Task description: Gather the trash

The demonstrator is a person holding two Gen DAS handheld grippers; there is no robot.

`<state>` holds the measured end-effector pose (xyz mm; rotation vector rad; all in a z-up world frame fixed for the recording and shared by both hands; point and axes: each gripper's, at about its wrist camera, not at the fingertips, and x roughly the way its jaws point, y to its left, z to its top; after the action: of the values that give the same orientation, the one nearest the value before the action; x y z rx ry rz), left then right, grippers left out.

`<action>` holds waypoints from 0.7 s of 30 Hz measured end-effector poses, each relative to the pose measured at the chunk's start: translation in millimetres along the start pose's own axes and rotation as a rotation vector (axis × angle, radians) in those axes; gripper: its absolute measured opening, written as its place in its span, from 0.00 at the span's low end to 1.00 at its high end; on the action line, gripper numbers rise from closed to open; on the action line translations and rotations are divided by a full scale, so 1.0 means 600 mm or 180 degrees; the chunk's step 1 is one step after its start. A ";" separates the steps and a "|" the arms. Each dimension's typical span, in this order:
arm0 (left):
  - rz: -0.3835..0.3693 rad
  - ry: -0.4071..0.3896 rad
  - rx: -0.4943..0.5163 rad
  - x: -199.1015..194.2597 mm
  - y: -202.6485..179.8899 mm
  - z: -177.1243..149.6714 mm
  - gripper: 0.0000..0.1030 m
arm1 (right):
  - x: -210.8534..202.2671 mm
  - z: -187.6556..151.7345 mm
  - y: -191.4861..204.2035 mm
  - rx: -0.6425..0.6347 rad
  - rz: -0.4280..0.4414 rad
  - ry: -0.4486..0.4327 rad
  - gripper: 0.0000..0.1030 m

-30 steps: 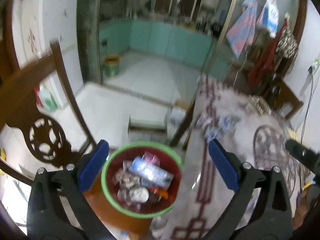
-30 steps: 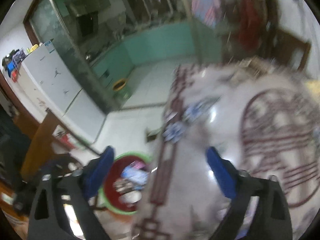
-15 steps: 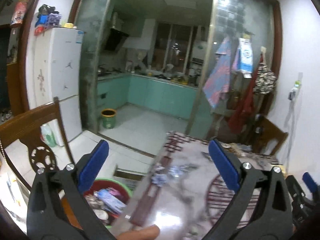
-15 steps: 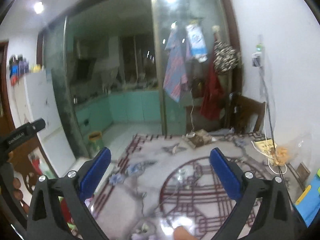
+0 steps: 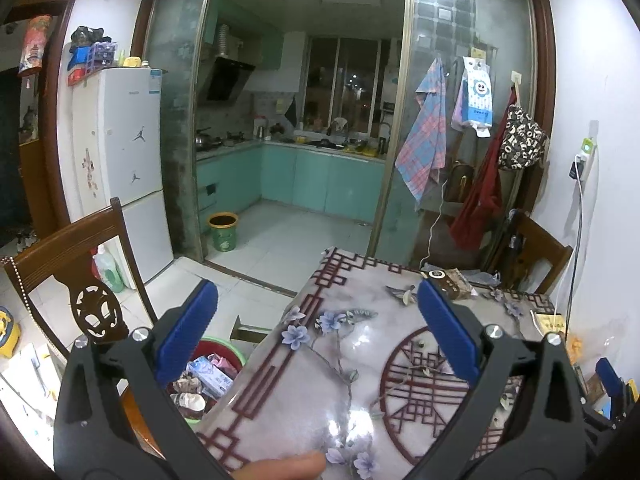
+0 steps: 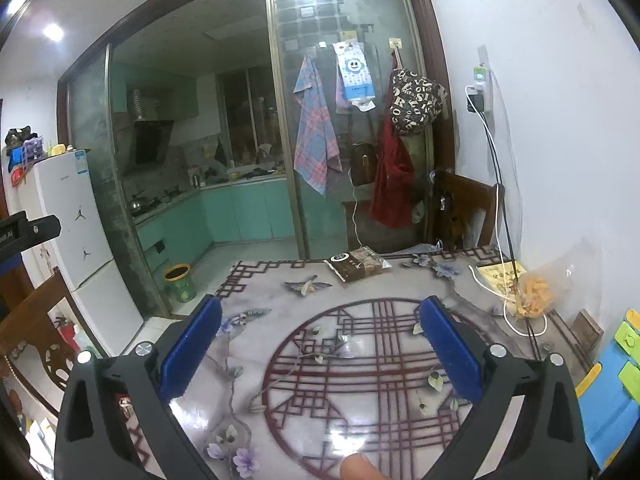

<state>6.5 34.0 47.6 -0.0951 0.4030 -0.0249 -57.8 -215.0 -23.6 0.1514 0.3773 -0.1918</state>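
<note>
- Fingertip point(image 5: 280, 466) of a person shows at the bottom edge of our left view, and another fingertip point(image 6: 358, 466) at the bottom edge of our right view.
- Our left gripper point(image 5: 316, 328) has its blue fingers wide apart and nothing is between them; it hangs over the left edge of the table point(image 5: 304, 392).
- Our right gripper point(image 6: 318, 338) also has its fingers wide apart and empty, above the round red pattern in the middle of the table.
- Beside the table, lower than its top, we see the bin point(image 5: 234, 354), red inside with a green rim. Trash point(image 5: 208, 378) lies inside it: wrappers and crumpled paper. The left finger hides part of it.
- A wooden chair point(image 5: 72, 276) stands to the left of the bin.
- At the far edge of the table lies a brown packet point(image 6: 356, 266). Near the right wall we see a clear bag point(image 6: 534, 294) with orange pieces, and a white cable point(image 6: 510, 314) is lying beside it.
- Further away, a small green bucket point(image 5: 223, 232) stands on the kitchen floor, and a white fridge point(image 5: 120, 140) stands to the left of the doorway.
</note>
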 end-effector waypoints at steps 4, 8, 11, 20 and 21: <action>0.0041 0.0030 0.0011 -0.004 -0.008 -0.004 0.95 | 0.000 -0.004 -0.003 0.0028 0.0056 0.0013 0.93; 0.0065 0.0023 0.0008 -0.008 -0.012 -0.005 0.95 | 0.000 -0.005 -0.006 0.0068 0.0091 0.0035 0.93; 0.0085 0.0041 -0.0037 -0.007 -0.011 -0.005 0.95 | 0.001 -0.004 -0.007 0.0073 0.0103 0.0040 0.93; 0.0078 0.0060 0.0023 -0.002 -0.021 -0.006 0.95 | 0.001 -0.004 -0.006 0.0073 0.0095 0.0042 0.93; 0.0079 0.0059 0.0023 -0.002 -0.021 -0.005 0.95 | 0.002 -0.004 -0.007 0.0077 0.0093 0.0036 0.93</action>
<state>4.2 20.9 46.3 -0.0828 0.4226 -0.0028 -58.5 -218.8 -26.7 0.1818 0.3840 -0.1666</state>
